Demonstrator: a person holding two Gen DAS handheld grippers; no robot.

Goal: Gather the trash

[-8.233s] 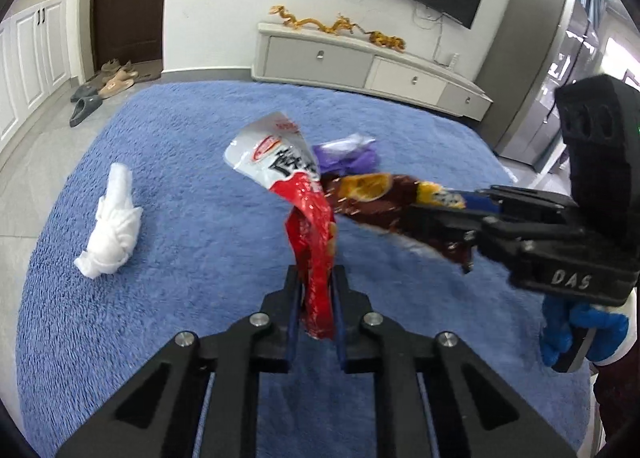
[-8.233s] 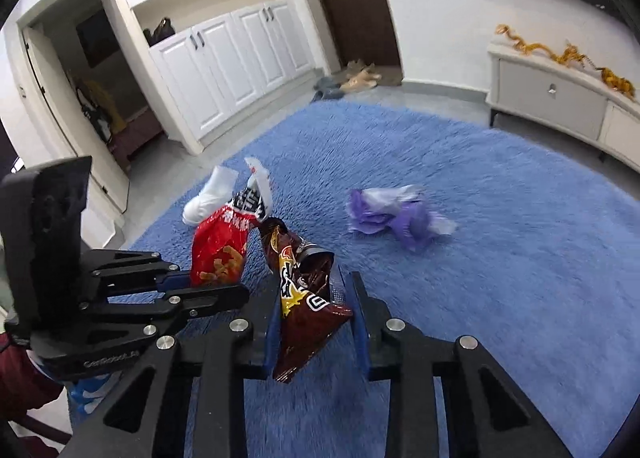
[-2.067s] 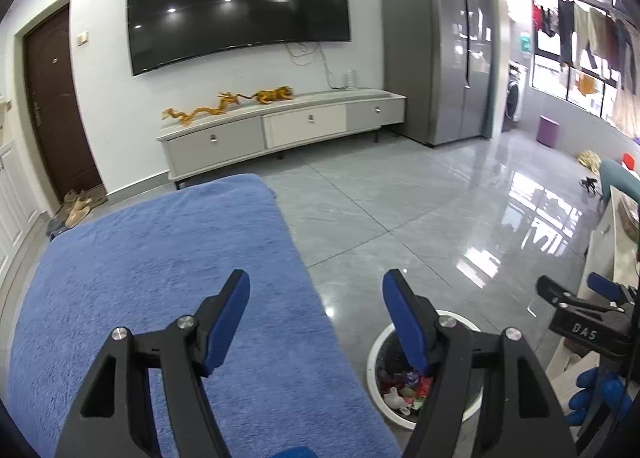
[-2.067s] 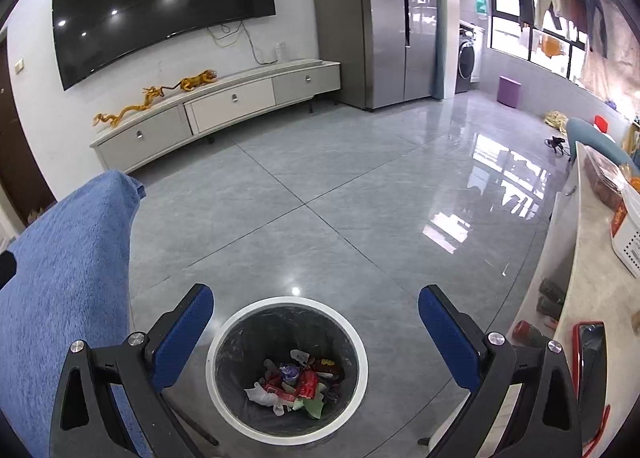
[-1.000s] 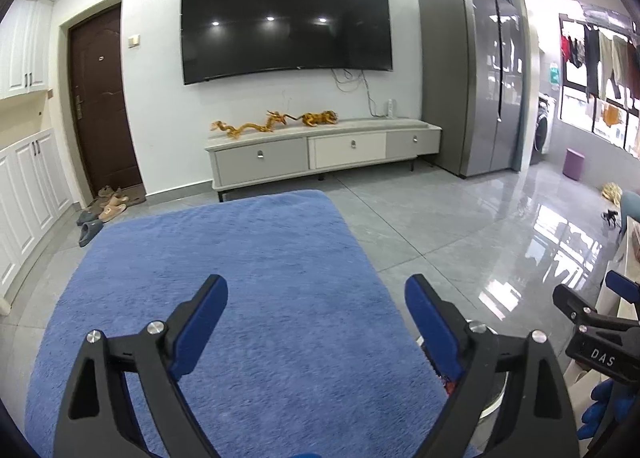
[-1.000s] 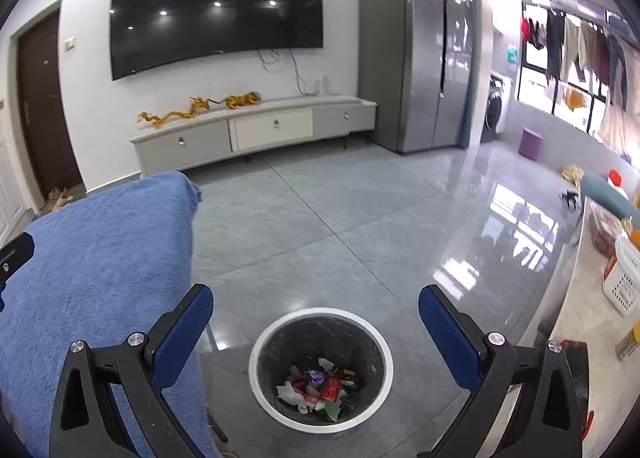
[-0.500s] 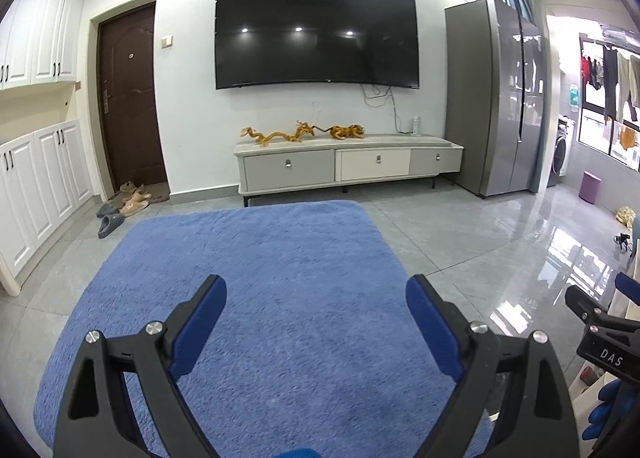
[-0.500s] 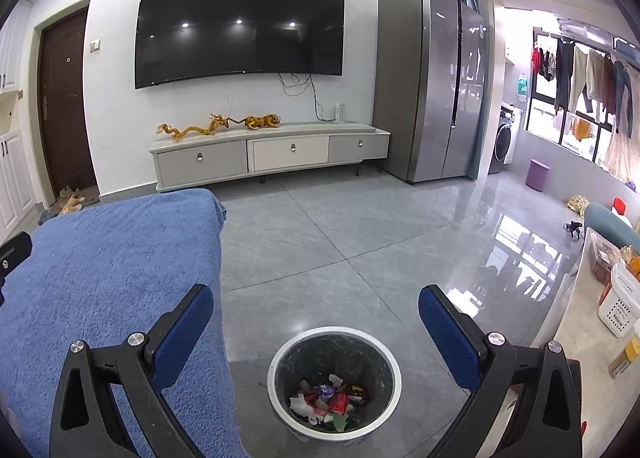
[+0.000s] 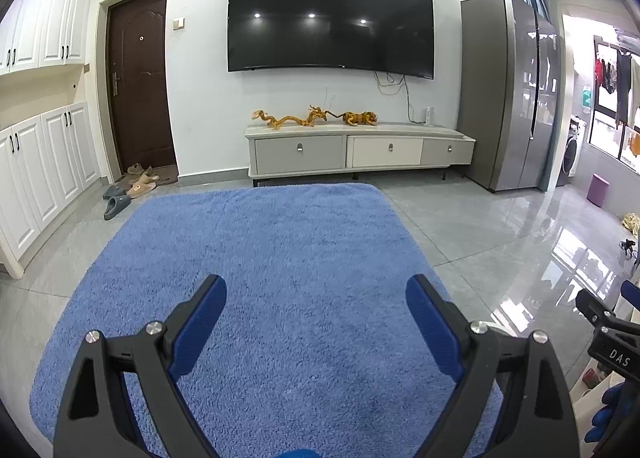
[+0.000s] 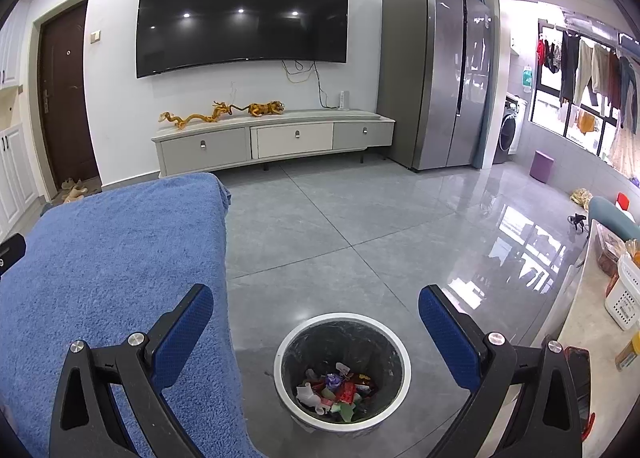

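Only your right wrist view shows the trash bin, standing on the grey tiled floor just beside the blue rug, with the trash lying in its bottom. Your right tool is spread wide and empty above the bin. Your left tool is released too, over the rug, facing the TV cabinet beyond the rug.

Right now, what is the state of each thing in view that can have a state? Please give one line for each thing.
Left hand-held gripper: open, holding nothing.
Right hand-held gripper: open, holding nothing.
Trash bin: upright, no lid, wrappers lying in the bottom.
Blue rug: flat, no trash on the visible part.
Television: off, screen dark.
Brown door: shut.
Cabinet drawers: shut.
Refrigerator: doors shut.
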